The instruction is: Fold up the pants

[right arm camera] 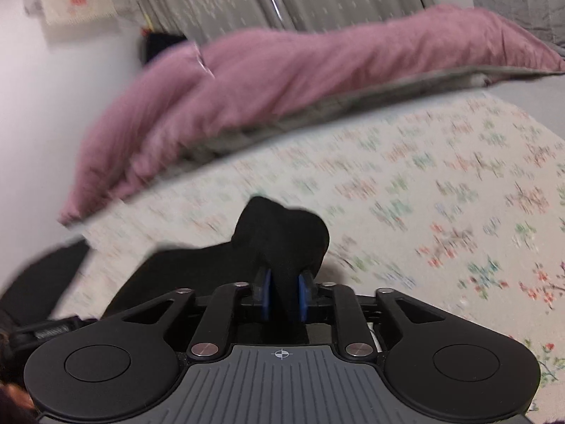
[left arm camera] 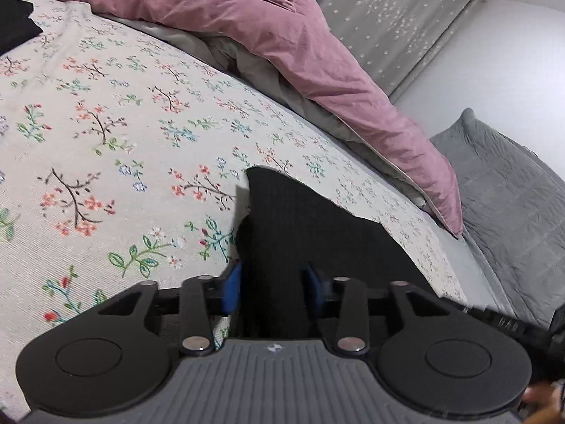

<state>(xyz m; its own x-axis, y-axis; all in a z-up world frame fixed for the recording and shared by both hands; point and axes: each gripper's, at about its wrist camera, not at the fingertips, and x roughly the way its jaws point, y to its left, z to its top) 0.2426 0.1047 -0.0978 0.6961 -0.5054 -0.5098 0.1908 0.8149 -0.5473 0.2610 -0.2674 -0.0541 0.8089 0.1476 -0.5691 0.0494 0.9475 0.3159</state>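
Observation:
The black pants (left arm camera: 282, 226) lie on a floral bedspread (left arm camera: 106, 123). My left gripper (left arm camera: 273, 284) has its blue pads on either side of a thick fold of the black fabric, which fills the gap and rises past the tips. My right gripper (right arm camera: 284, 291) is shut on another bunched part of the pants (right arm camera: 282, 233), lifted a little above the bedspread (right arm camera: 441, 183). More black fabric trails to the left in the right wrist view. That view is blurred by motion.
A pink duvet (left arm camera: 282, 35) is heaped along the far side of the bed, also in the right wrist view (right arm camera: 282, 77). A grey pillow (left arm camera: 501, 183) lies at the right. Grey starred curtains (left arm camera: 388, 7) and white wall stand behind. Another black item (left arm camera: 14, 24) lies far left.

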